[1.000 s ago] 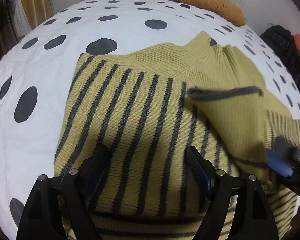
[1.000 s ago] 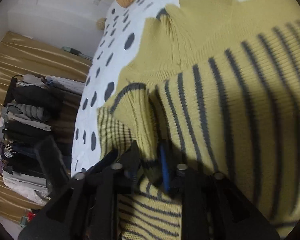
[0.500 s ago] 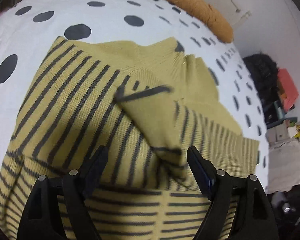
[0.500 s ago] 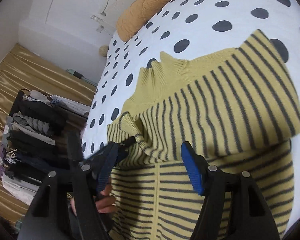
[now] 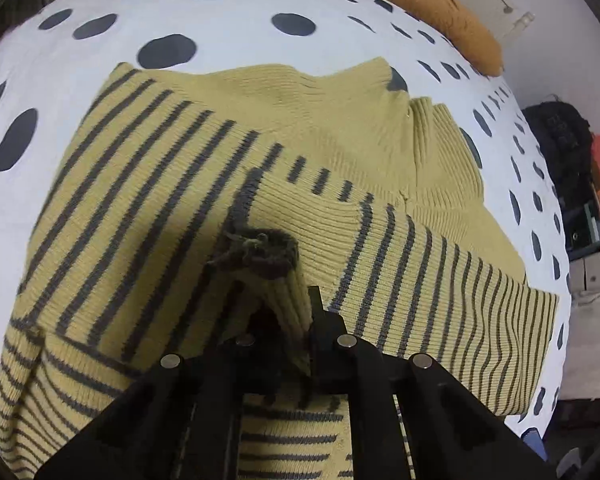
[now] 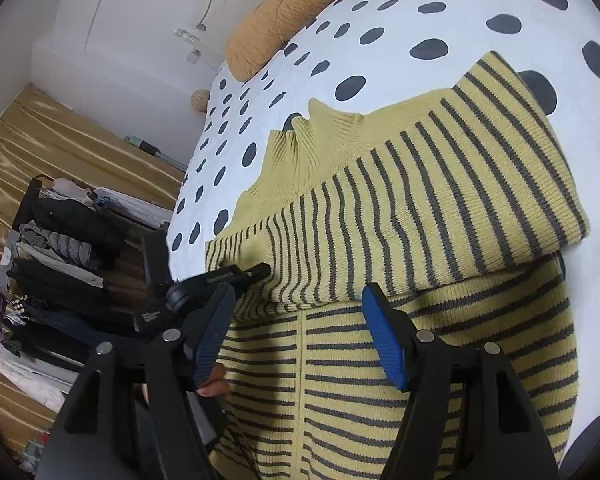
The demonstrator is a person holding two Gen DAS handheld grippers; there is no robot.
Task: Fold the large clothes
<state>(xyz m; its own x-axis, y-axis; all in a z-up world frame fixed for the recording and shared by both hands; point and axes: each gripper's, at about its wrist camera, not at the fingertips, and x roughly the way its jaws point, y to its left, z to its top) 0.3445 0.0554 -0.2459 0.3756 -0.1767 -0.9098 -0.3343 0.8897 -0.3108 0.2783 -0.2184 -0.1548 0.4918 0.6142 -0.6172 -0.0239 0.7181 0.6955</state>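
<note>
The left gripper [image 5: 296, 320] has just closed: its fingers stand nearly together, pinching a bunched fold of the sweater [image 5: 172, 208] that ends in the dark cuff [image 5: 268, 256] just ahead of the fingertips. The right gripper [image 6: 300, 328] stands with its fingers wide apart and the blue pads [image 6: 384, 336] bare; nothing lies between them, and they hang above the striped knit without touching it.

The sweater, yellow with dark stripes, lies on the bed [image 5: 220, 28], whose cover is white with dark dots. One sleeve is folded across the body ahead of both pairs of fingers; the plain ribbed collar [image 5: 432, 148] lies beyond it.

Left wrist view only: the pinched cuff at close range, and shelves with boxes [image 5: 596, 216] to the right of the fingers, past the bed's edge.

Right wrist view only: the left gripper from outside [image 6: 220, 280], its black tip touching the sleeve's end to the left of the right fingers; part of a hand [image 6: 214, 386] under the left finger; a rack of dark clothes [image 6: 60, 264] before a gold curtain [image 6: 52, 136] further left.

Both views: an orange pillow [image 6: 296, 12] at the far end of the bed.
</note>
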